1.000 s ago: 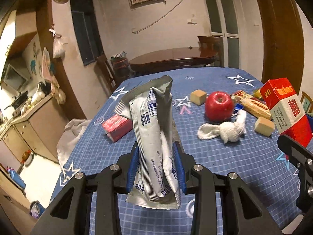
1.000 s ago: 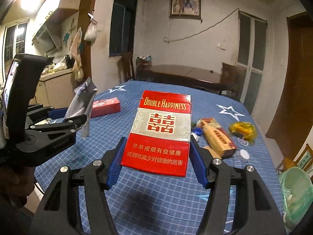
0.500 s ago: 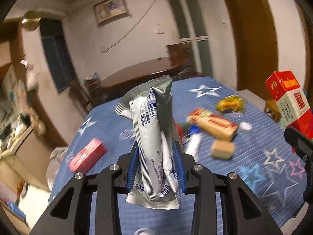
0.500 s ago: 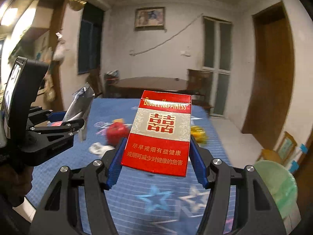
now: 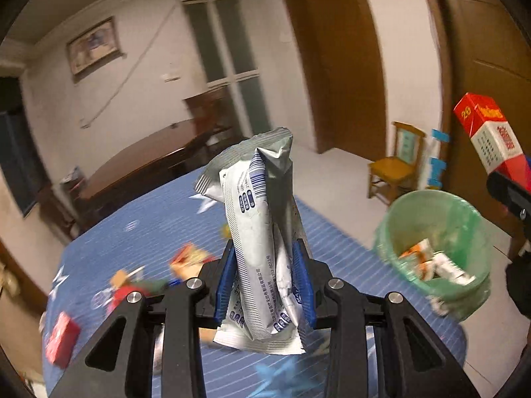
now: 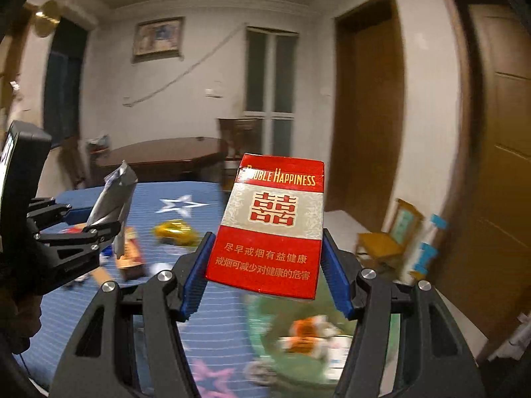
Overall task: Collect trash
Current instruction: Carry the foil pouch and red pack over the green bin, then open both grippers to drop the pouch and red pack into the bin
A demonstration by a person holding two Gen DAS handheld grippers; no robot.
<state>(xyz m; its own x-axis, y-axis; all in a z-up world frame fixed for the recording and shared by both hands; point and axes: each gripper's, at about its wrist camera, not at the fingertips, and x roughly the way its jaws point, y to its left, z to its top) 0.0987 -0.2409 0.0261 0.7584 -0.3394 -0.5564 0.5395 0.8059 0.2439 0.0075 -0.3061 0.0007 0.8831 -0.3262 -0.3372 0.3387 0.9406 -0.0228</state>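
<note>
Lower centre of right view: right gripper (image 6: 265,265) clamped on cigarette carton (image 6: 270,225), bin (image 6: 298,341) directly below; left gripper (image 5: 264,285) clamping wrapper (image 5: 262,245), bin lower right.

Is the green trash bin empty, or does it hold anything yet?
Not empty: the green trash bin already holds white and orange wrappers at its bottom.

Dim warm indoor light, motion-blurred background, dark fisheye-warped corners.
</note>
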